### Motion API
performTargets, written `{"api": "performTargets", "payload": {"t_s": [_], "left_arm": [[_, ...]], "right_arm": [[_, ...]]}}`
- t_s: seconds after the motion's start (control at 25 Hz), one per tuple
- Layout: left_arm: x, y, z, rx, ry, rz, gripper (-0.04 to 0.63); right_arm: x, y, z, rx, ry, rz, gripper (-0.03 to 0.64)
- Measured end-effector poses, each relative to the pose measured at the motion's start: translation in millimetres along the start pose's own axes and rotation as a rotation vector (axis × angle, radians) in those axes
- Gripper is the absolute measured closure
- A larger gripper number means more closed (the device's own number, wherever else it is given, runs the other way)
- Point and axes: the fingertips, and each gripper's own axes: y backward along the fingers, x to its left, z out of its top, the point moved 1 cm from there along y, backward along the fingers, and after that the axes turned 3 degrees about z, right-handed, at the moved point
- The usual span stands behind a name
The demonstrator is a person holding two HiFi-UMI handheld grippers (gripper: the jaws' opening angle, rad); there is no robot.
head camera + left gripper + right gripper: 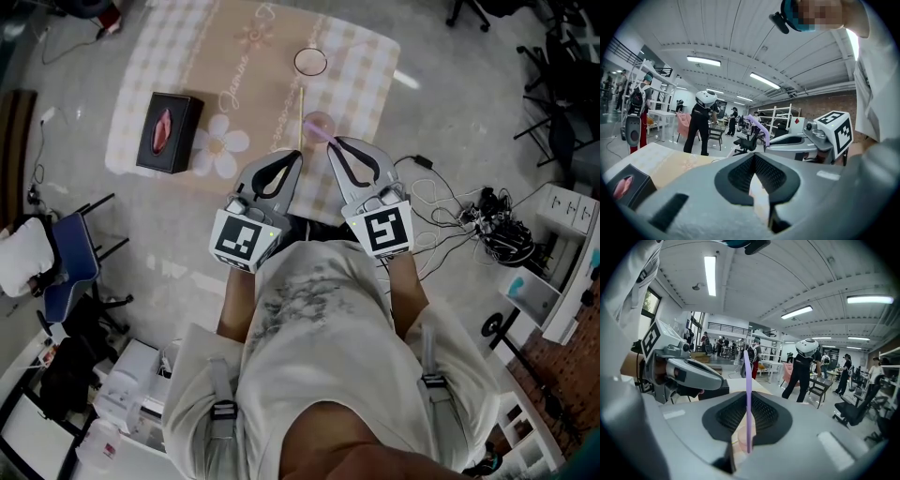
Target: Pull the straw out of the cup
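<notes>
A thin purple straw (748, 394) stands upright between the jaws of my right gripper (748, 398), which is shut on it. Its lower end hangs over a pale pink cup (319, 121) on the table's near edge. Whether the tip is still inside the cup I cannot tell. In the head view the right gripper (332, 141) points at that cup, with the straw (317, 132) slanting off its tips. My left gripper (296, 156) is close beside it on the left, shut with nothing in it. In the left gripper view its jaws (754, 157) meet at the tip.
The table (169, 56) wears a beige checked cloth. A black tissue box (169, 132) lies at its left, a clear cup (310, 62) stands at the far side, and a thin yellow straw (301, 111) lies between the cups. Cables (497, 234) and shelving sit on the floor at right.
</notes>
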Motion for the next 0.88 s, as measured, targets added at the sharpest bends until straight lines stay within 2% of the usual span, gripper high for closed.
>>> {"api": "performTargets", "payload": {"t_s": [0.44, 0.88], "left_arm": [[-19.6, 10.3, 9.7, -0.031, -0.042, -0.057, 0.588], [-22.7, 17.1, 6.5, -0.015, -0.050, -0.070, 0.589]], "right_arm": [[5.6, 35.9, -4.3, -0.014, -0.060, -0.073, 0.578], [14.5, 45.1, -5.3, -0.020, -0.040, -0.063, 0.580]]}}
